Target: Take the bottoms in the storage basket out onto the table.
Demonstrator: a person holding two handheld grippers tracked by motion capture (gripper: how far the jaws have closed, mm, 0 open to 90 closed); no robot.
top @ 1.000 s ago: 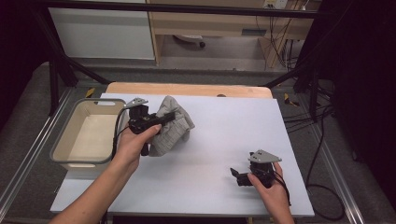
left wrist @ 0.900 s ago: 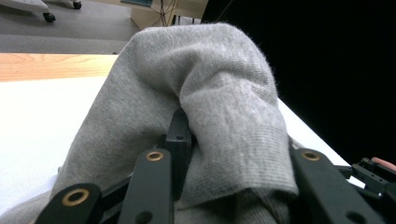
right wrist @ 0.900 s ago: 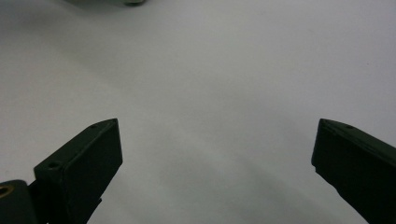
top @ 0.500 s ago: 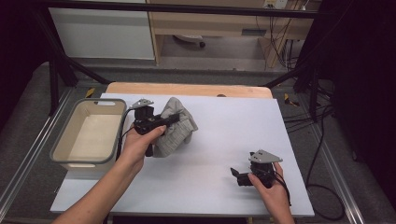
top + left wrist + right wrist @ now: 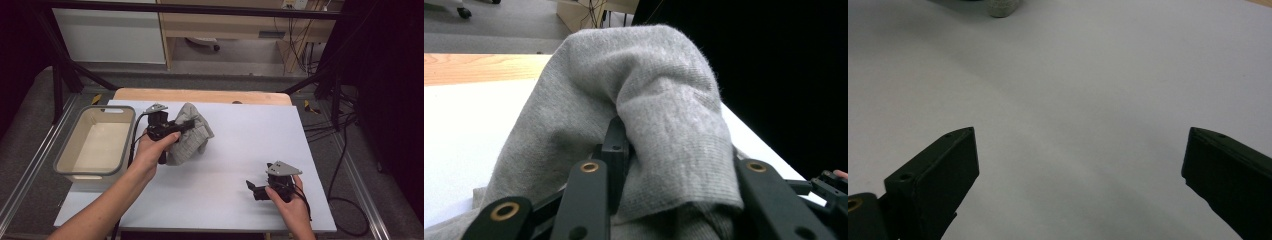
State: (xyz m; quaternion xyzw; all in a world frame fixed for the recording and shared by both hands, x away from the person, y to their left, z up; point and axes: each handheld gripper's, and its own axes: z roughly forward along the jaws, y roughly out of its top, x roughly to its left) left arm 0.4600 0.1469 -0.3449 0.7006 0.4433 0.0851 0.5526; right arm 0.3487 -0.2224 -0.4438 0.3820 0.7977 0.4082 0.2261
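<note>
Left gripper view: left tool (image 5: pixel 624 150) clamped on grey cloth (image 5: pixel 644 100), jaw tips buried in folds | right tool (image 5: pixel 1078 175) jaws apart over bare tabletop (image 5: pixel 1088 90)

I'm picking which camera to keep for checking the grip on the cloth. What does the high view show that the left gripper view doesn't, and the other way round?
High view alone: the grey bin left of the white table, and the right gripper, open, nothing between its fingers. Left gripper view alone: close up, the knit fabric bunched over and pinched between the left gripper's fingers. Both: the grey cloth held by the left gripper above the white table.
</note>
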